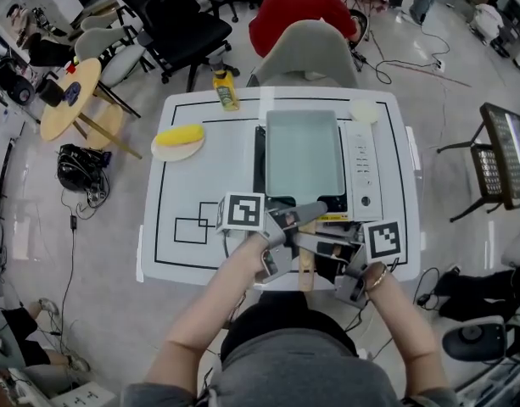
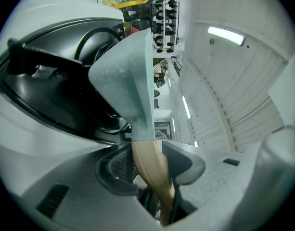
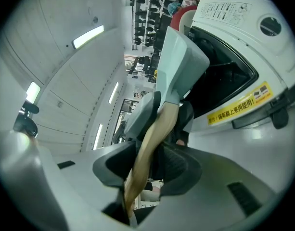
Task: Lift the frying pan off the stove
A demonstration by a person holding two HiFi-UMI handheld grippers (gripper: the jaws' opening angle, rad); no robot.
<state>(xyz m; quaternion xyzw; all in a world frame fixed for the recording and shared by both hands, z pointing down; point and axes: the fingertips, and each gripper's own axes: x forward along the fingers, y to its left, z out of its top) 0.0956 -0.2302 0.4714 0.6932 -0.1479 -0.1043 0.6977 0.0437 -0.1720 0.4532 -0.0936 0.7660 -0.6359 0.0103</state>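
Note:
A pale blue-green rectangular frying pan [image 1: 302,155] sits over a black and white portable stove [image 1: 361,172] on a white table [image 1: 187,185]. Its wooden handle [image 1: 306,265] points toward me. My left gripper [image 1: 300,219] is shut on the handle close to the pan. My right gripper [image 1: 321,248] is shut on it nearer its end. In the left gripper view the handle [image 2: 159,186] runs between the pads of the left gripper [image 2: 149,165], and the pan [image 2: 125,76] rises ahead beside the stove [image 2: 56,95]. In the right gripper view the handle [image 3: 152,148] is pinched in the right gripper [image 3: 149,165], below the pan [image 3: 178,66].
A banana on a plate [image 1: 179,138] lies at the table's left. A yellow bottle [image 1: 226,90] and a small white disc [image 1: 364,111] stand at its far edge. A person in red [image 1: 298,11] sits behind a grey chair. A round wooden table [image 1: 71,100] stands at the left.

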